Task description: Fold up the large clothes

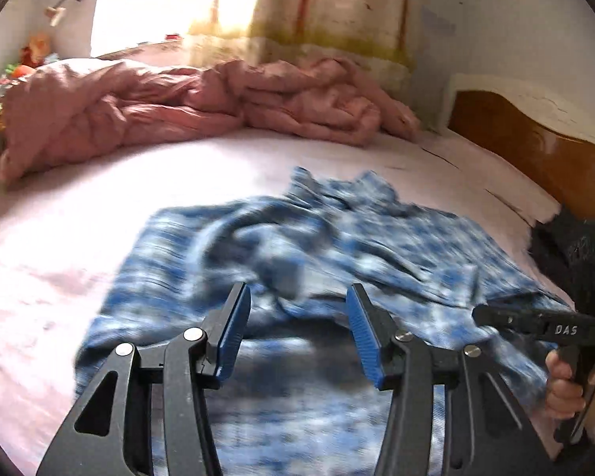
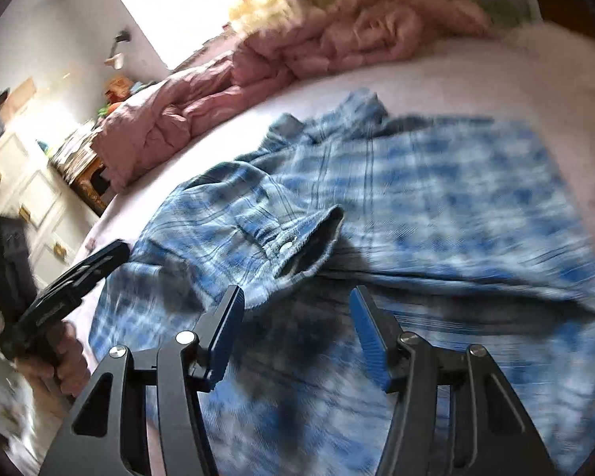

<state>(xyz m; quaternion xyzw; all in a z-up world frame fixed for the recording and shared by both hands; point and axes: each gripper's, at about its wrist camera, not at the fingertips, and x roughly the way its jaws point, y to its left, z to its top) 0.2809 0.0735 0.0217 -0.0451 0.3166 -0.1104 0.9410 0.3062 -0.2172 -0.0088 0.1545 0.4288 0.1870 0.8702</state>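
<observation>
Shirt count: one blue-and-white plaid flannel shirt (image 1: 297, 246) rumpled mid-bed on the pale pink sheet (image 1: 59, 246), under two black grippers, left (image 1: 297, 309) and right (image 2: 297, 313), both part-open, gripping nothing.

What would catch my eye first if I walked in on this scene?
Probably the blue plaid shirt, spread rumpled across the middle of the pale pink bed sheet, one buttoned cuff lying on top. Behind it, a crumpled pink quilt is heaped along the far side by the sunlit window. Up close, two black claws with blue pads, left and right, hover open over the shirt.
</observation>
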